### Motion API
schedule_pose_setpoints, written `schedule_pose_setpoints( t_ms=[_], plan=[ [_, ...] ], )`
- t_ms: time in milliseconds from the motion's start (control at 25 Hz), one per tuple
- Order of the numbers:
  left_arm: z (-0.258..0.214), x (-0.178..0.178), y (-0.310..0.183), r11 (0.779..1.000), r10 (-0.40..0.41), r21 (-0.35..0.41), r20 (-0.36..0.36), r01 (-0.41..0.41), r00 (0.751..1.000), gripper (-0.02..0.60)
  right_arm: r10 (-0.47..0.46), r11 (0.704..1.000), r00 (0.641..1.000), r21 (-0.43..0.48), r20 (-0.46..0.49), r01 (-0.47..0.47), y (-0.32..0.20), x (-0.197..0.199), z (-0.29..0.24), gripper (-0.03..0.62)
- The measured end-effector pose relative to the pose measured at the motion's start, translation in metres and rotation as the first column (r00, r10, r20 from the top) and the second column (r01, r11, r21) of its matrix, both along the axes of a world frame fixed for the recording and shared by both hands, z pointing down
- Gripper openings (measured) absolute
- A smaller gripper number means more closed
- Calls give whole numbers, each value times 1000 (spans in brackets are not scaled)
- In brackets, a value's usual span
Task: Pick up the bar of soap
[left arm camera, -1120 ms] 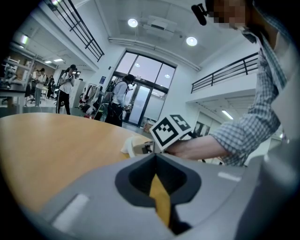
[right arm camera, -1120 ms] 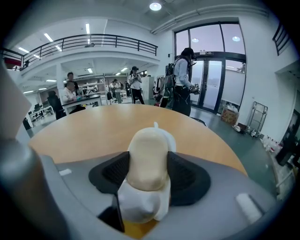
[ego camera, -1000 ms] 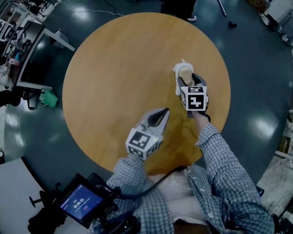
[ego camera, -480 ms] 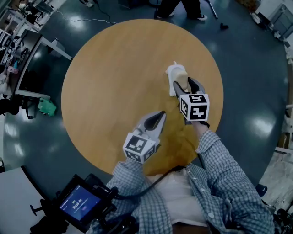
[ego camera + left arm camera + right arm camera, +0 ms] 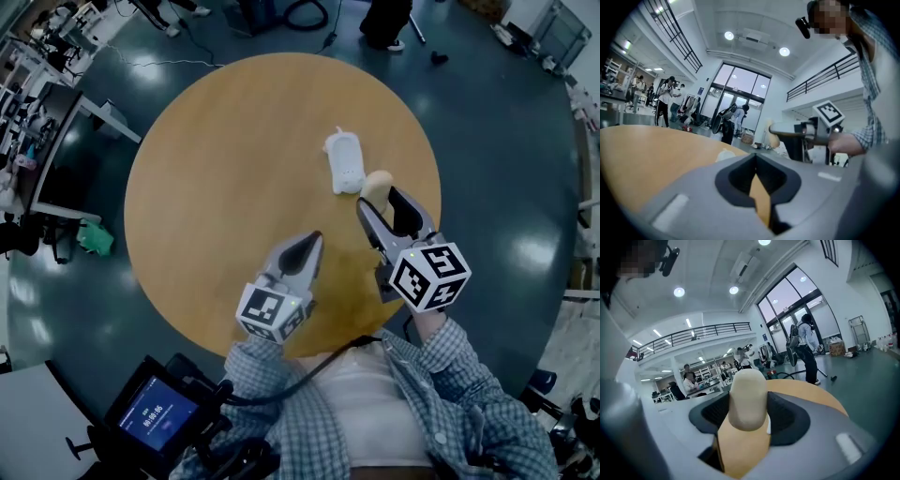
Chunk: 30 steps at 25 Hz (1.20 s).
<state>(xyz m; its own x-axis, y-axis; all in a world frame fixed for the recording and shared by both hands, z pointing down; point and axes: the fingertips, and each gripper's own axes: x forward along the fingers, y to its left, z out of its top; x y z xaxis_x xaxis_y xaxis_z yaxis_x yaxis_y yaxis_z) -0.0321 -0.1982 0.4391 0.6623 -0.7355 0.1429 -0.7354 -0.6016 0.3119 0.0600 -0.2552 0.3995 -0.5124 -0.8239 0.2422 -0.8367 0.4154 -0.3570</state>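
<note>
Over the table's right half, the right gripper clamps the soap between its 2 jaws. The pale bar is clear of the wood and near the white dish, which lies flat right of centre. The left gripper hovers nearer the person, its jaws pressed together on nothing. Each gripper's cube carries black-and-white square markers. A screen beyond the table's near edge shows digits too small to read. Bare wood spreads wide left of the dish, and the soap hangs inside the right rim.
</note>
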Motion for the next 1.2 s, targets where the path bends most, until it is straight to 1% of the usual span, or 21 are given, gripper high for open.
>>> schedule_pose_setpoints(
  t_ms=[120, 240, 400, 680, 1200],
  plan=[
    [-3, 3, 10, 1000, -1, 9, -7, 1, 1000, -2, 9, 1000, 999, 25, 34, -10, 21, 9, -14, 259],
    [-5, 6, 20, 1000, 10, 19, -6, -10, 1000, -2, 24, 999, 998, 35, 60, -26, 38, 15, -17, 259],
    [-10, 7, 30, 999, 8, 32, -1, -8, 1000, -2, 34, 999, 998, 39, 60, -37, 53, 18, -15, 259],
    [-16, 7, 34, 999, 13, 49, -6, -13, 1000, -2, 32, 999, 998, 38, 54, -35, 60, 16, -14, 259],
    [-15, 6, 37, 999, 12, 48, -3, -12, 1000, -2, 26, 999, 998, 41, 56, -28, 62, 13, -14, 259]
  ],
)
